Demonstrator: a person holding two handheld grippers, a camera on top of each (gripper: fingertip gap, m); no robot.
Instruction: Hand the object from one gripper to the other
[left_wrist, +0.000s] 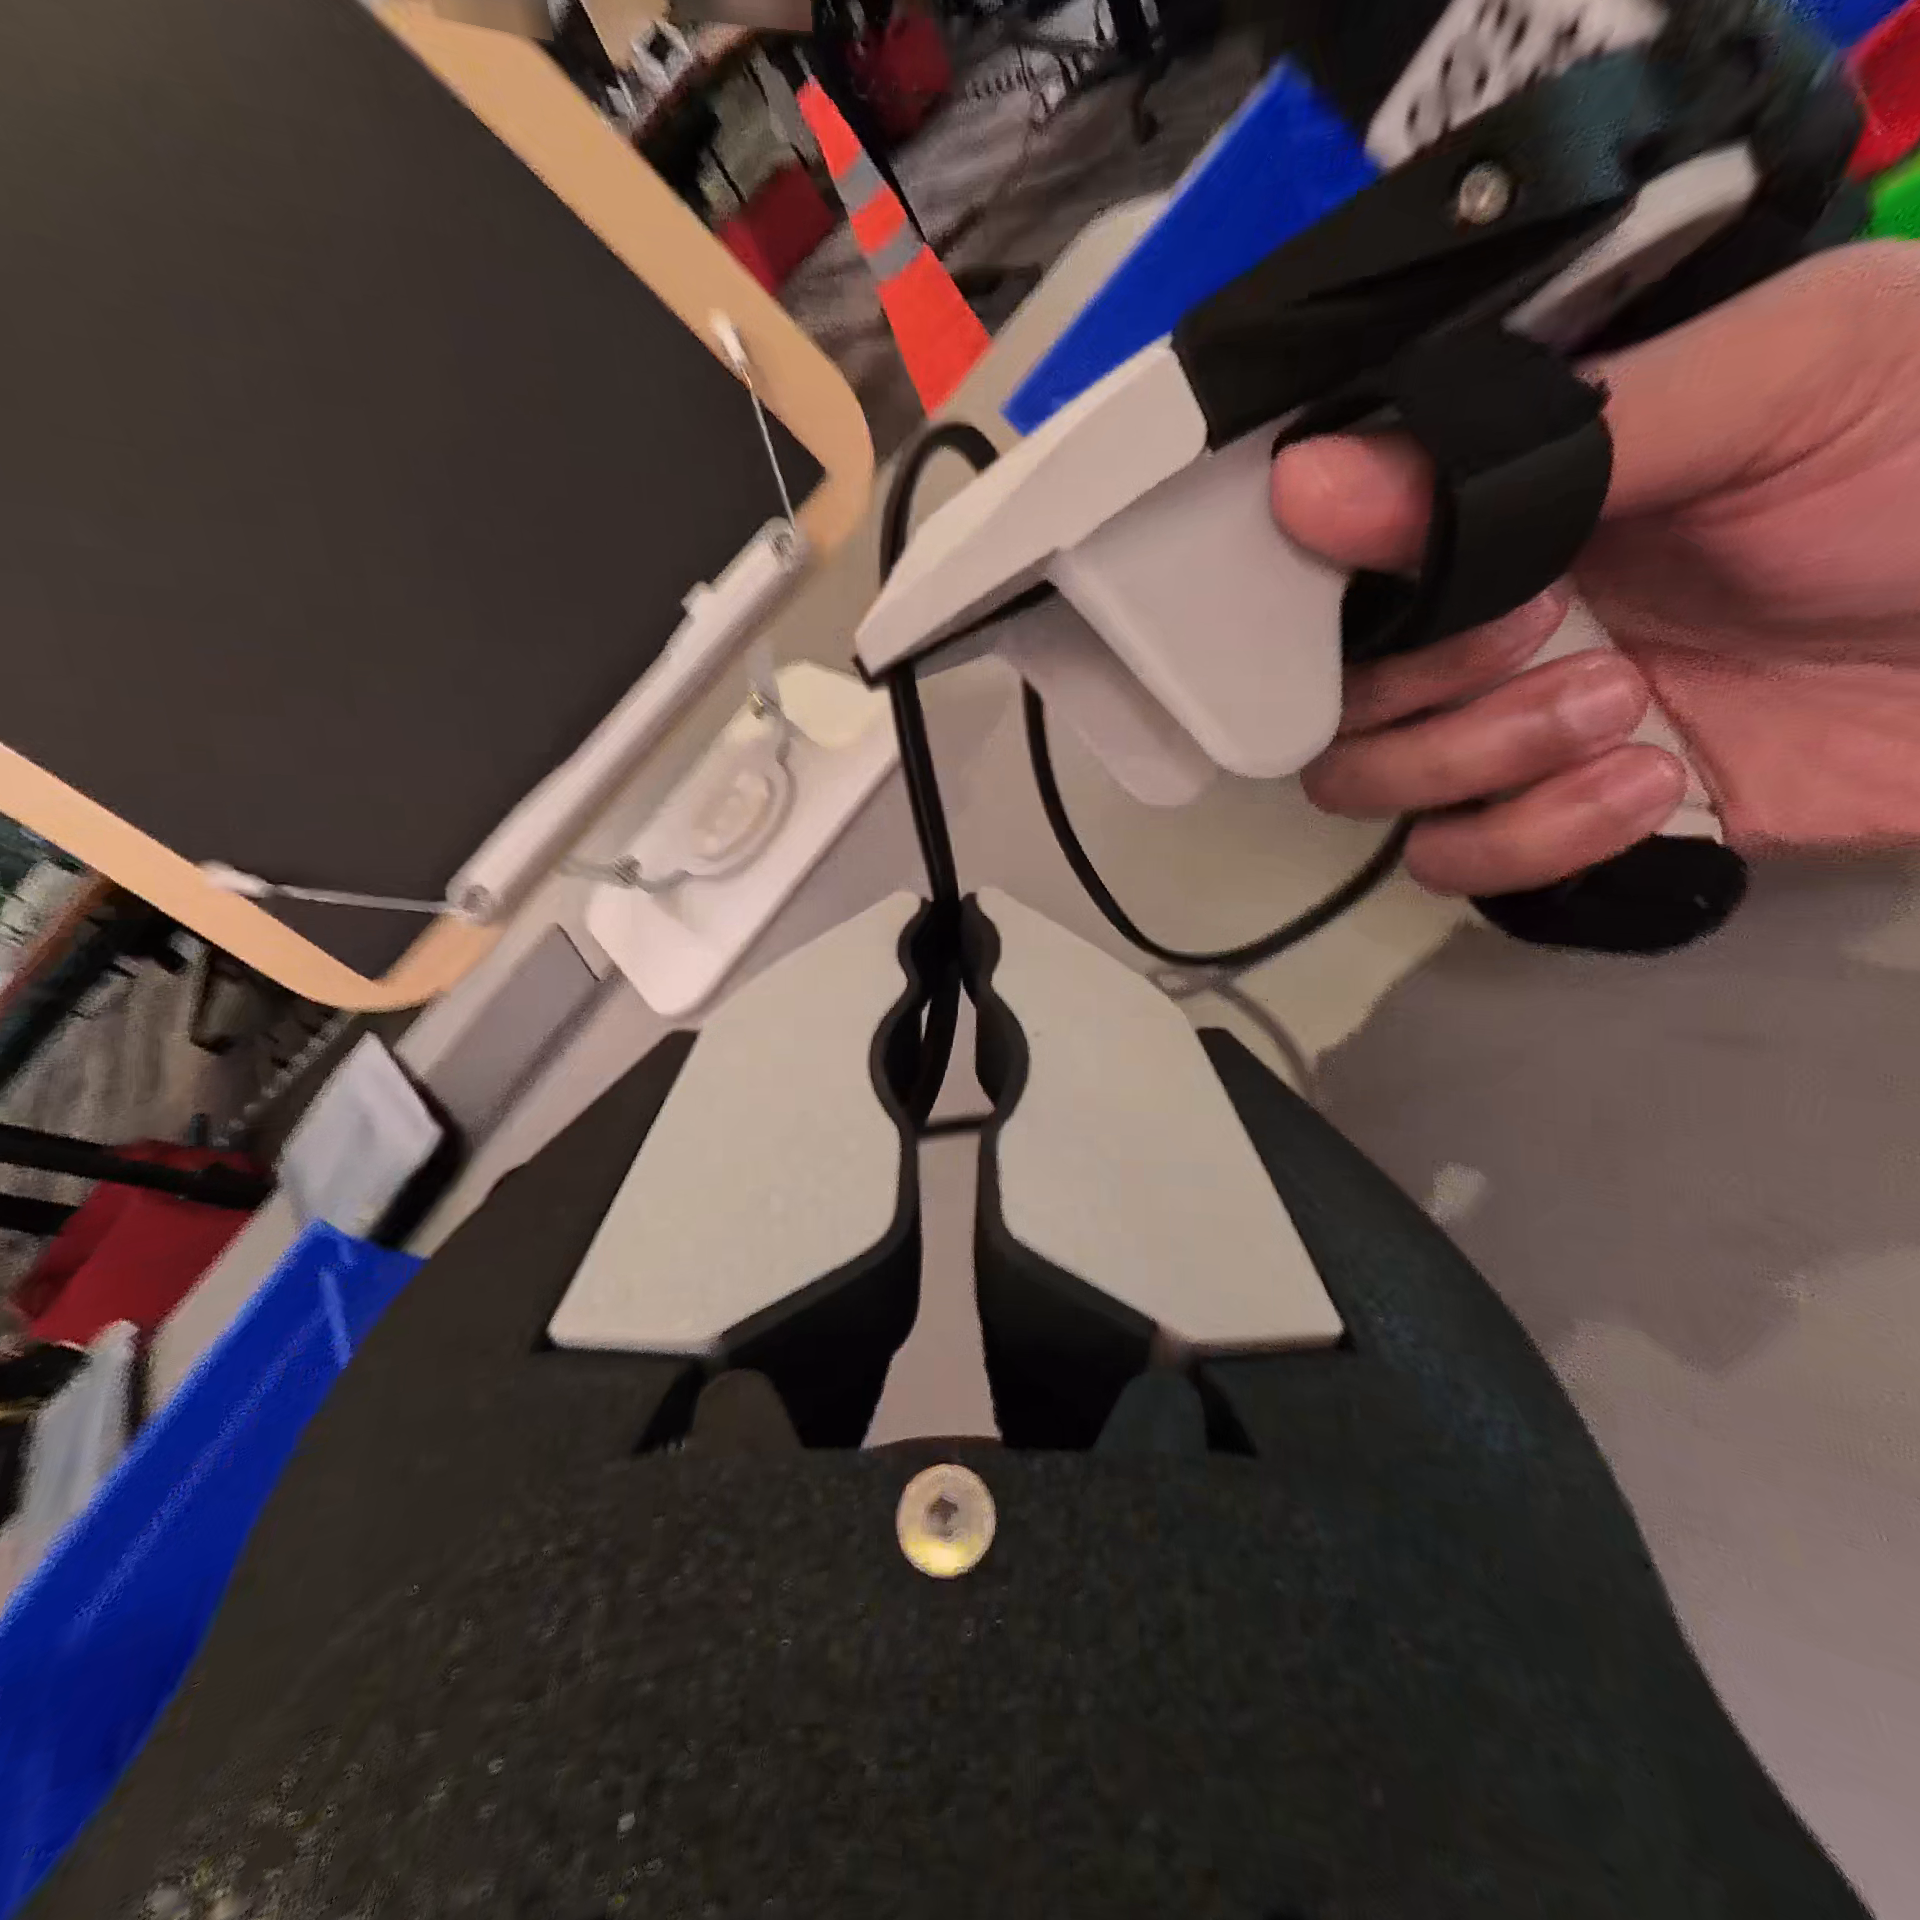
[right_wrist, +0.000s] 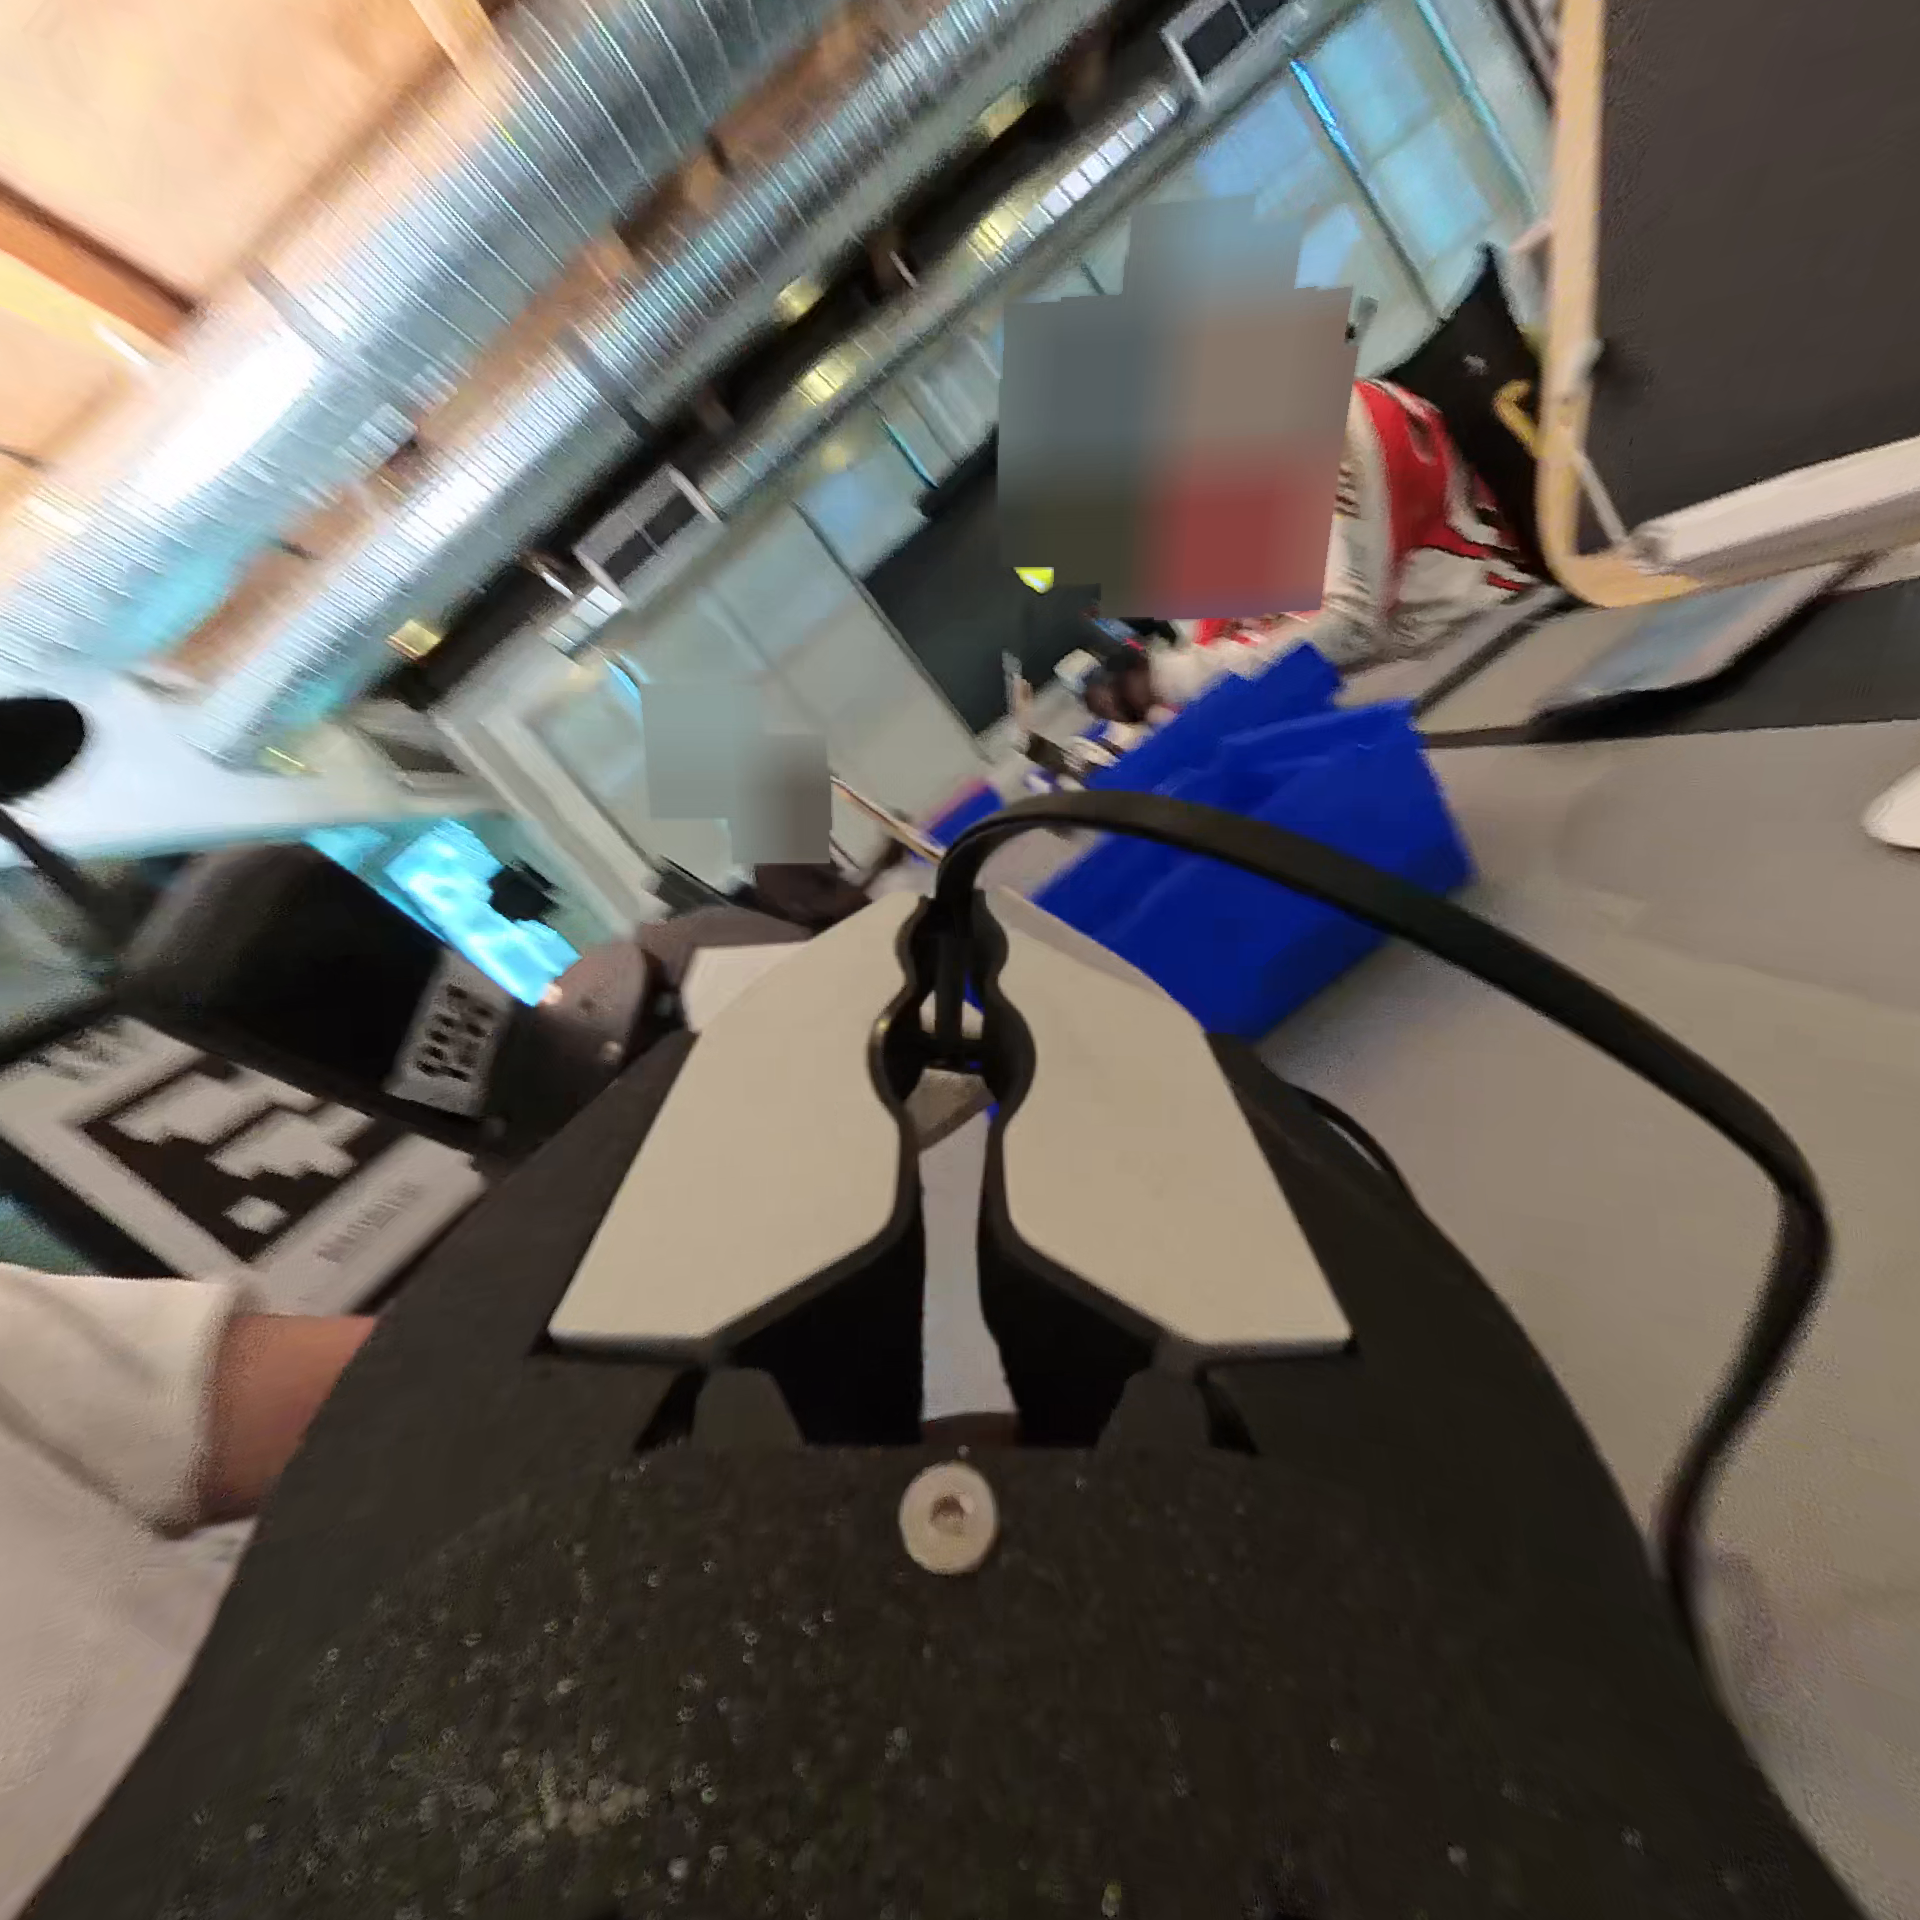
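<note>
One thin black looped cable (left_wrist: 928, 790) spans both tools. Left gripper (left_wrist: 943, 920) pinches it at its fingertips; right gripper (right_wrist: 948, 920) likewise clamps it at its tips.

The left gripper (left_wrist: 948, 914), grey-fingered on a black body, pinches a thin black looped cable tie (left_wrist: 928, 790) at its tips, while farther off to the right a bare hand (left_wrist: 1683, 644) holds the right gripper (left_wrist: 883, 644), clamped on the same strip.
</note>
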